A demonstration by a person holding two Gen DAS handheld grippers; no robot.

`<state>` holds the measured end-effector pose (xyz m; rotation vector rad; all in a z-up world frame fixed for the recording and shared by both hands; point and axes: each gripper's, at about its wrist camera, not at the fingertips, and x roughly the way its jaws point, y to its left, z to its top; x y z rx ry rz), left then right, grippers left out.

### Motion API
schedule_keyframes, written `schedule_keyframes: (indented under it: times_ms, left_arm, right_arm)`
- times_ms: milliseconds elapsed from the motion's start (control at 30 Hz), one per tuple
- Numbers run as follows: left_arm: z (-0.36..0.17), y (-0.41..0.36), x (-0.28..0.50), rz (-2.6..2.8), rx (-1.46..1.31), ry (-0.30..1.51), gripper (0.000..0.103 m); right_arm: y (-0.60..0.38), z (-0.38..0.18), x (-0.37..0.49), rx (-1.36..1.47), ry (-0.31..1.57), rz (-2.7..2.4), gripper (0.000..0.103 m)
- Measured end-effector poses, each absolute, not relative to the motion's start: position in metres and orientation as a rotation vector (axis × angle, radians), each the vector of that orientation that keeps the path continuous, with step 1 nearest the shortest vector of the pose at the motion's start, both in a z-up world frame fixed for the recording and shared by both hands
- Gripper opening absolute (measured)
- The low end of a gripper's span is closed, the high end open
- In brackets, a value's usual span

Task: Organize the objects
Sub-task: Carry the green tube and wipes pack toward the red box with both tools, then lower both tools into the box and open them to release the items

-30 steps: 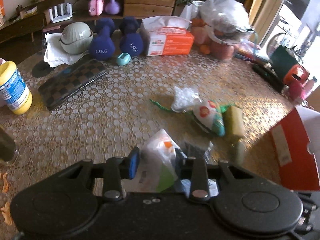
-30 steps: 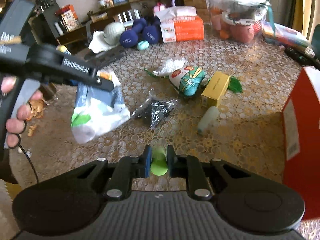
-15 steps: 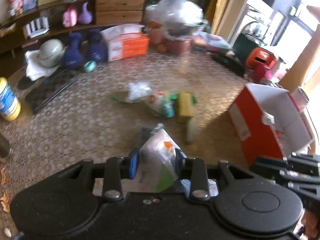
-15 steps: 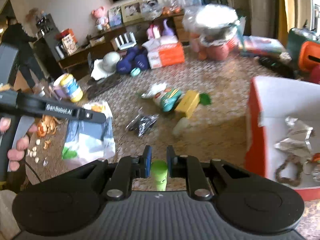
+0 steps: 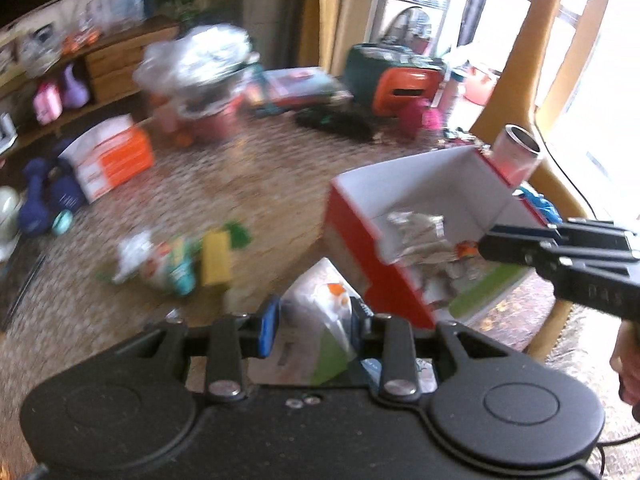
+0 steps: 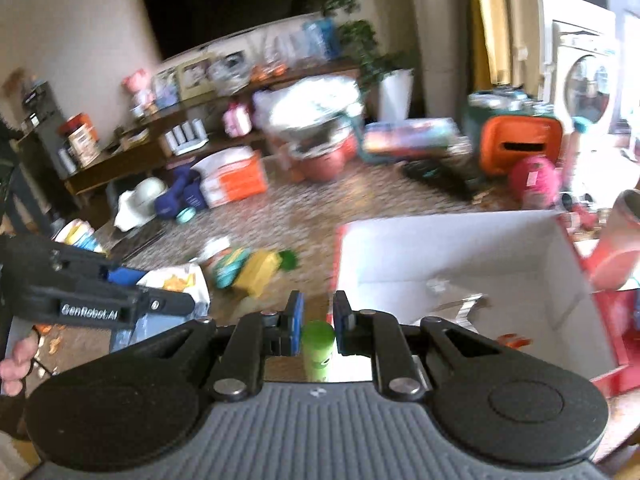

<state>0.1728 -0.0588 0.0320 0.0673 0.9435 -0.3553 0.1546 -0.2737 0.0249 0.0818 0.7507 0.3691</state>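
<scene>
Both grippers have swung toward the box since half a second ago; it now fills more of each view, and the table clutter has slid toward frame left.

Left gripper (image 5: 314, 322): lower centre of the left wrist view, clamped on a pouch (image 5: 316, 332), white plastic with a green corner and an orange print. The pouch sits just left of the box's near red corner.

Right gripper (image 6: 316, 320): lower centre of the right wrist view, pads either side of a green tube (image 6: 318, 342); a thin gap shows beside the tube, so whether it is gripped firmly I cannot tell. The tube stands upright, near the box's left edge.

Box (image 5: 360, 256): red outside, white inside, open top, right of centre in both views. Contents: crumpled foil (image 5: 416, 232), small orange bits.

Table (image 5: 260, 184), patterned cloth: snack bag (image 5: 176, 268) and yellow box (image 5: 216, 258) touching each other, mid-left; tissue box (image 5: 114, 158) and dumbbells (image 5: 48, 196), upper left.

Cup (image 5: 518, 154): pink, just beyond the box's far corner.

All background items blurred.
</scene>
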Motion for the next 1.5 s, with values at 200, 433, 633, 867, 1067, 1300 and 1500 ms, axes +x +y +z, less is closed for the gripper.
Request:
schedule_keyframes:
  times_ms: [200,433,633,867,1067,1300,1500]
  left_arm:
    - [0.043,-0.116,0.184,-0.417,0.127,0.92,0.033]
    - [0.032,-0.169,0.201,-0.446,0.171,0.941,0.033]
    - [0.015,-0.203,0.223,-0.448,0.213,0.969,0.033]
    - [-0.017,-0.233,0.242,-0.456,0.269,1.017,0.033]
    - [-0.043,-0.252,0.254,-0.468,0.319,1.061,0.032]
    - [-0.067,-0.258,0.266,-0.46,0.337,1.107,0.032]
    - [-0.08,-0.258,0.269,-0.464,0.33,1.138,0.032]
  right_arm:
    - [-0.332,0.031,0.165,0.109,0.73,0.26,0.016]
    - [-0.378,0.008,0.182,0.113,0.772,0.153,0.016]
    - [-0.401,-0.018,0.2,0.112,0.834,0.111,0.016]
    - [-0.413,-0.045,0.215,0.086,0.901,0.094,0.016]
    - [-0.411,-0.067,0.232,0.053,0.966,0.101,0.016]
    - [-0.406,-0.089,0.257,0.059,1.024,0.107,0.016]
    - [-0.405,-0.1,0.27,0.066,1.047,0.093,0.016]
